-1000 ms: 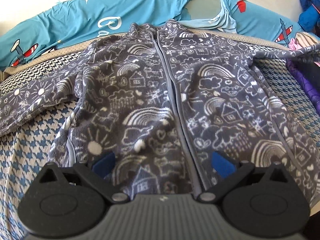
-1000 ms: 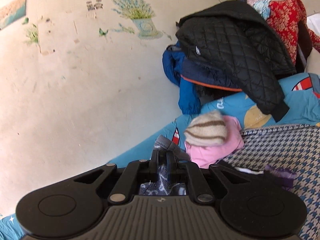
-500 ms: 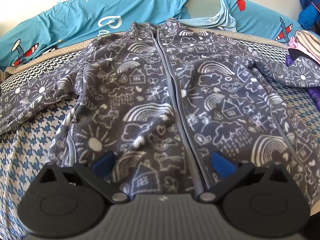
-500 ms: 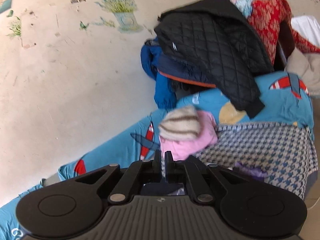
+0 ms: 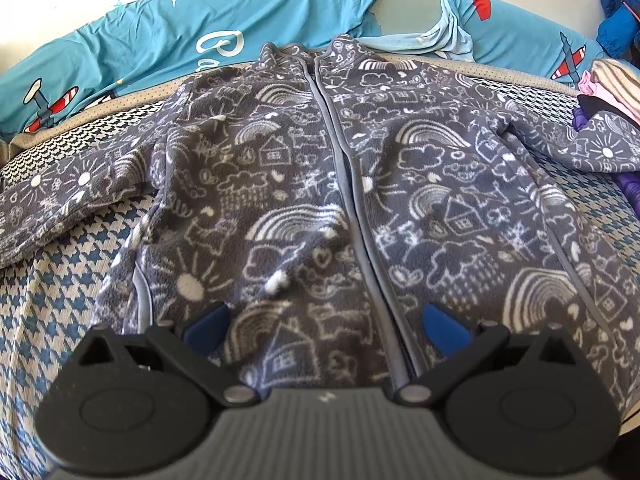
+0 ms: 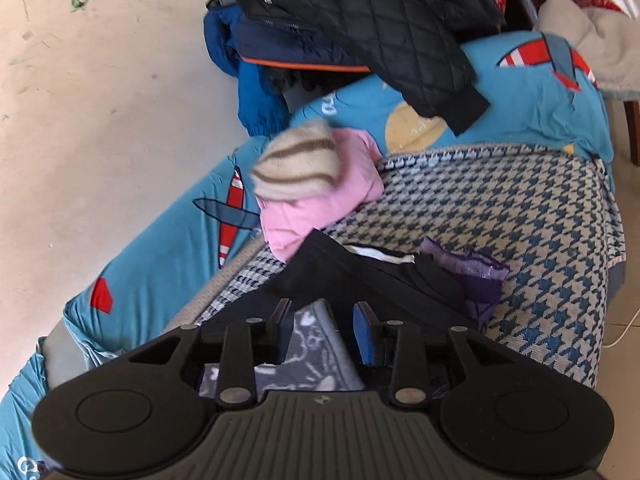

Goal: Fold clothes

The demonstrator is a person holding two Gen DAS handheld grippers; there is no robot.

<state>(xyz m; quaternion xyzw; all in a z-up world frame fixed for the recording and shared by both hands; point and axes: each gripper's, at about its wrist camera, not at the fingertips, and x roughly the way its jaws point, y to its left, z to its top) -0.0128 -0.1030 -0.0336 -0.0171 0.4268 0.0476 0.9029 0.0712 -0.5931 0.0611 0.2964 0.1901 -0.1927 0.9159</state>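
Observation:
A grey fleece jacket (image 5: 304,184) with white doodles lies front up and zipped on the houndstooth bed cover (image 5: 60,280), both sleeves spread outward. My left gripper (image 5: 326,320) hovers open over the jacket's lower hem, with nothing between its blue pads. The jacket's right sleeve (image 5: 600,148) rests at the right, on dark clothes. In the right wrist view my right gripper (image 6: 324,320) has its jaws opening. The sleeve's cuff (image 6: 316,344) lies loose between them, clear of the right pad (image 6: 362,332).
A black garment (image 6: 360,276) and a purple one (image 6: 476,276) lie just past the right gripper. Behind them sit a pink garment (image 6: 320,208), a striped hat (image 6: 296,160) and a pile with a black quilted jacket (image 6: 360,20). A blue airplane sheet (image 5: 200,32) runs along the wall.
The right gripper came down toward the bed with the sleeve and its jaws parted from shut. The sleeve now lies slack at the jacket's right. The left gripper stayed put.

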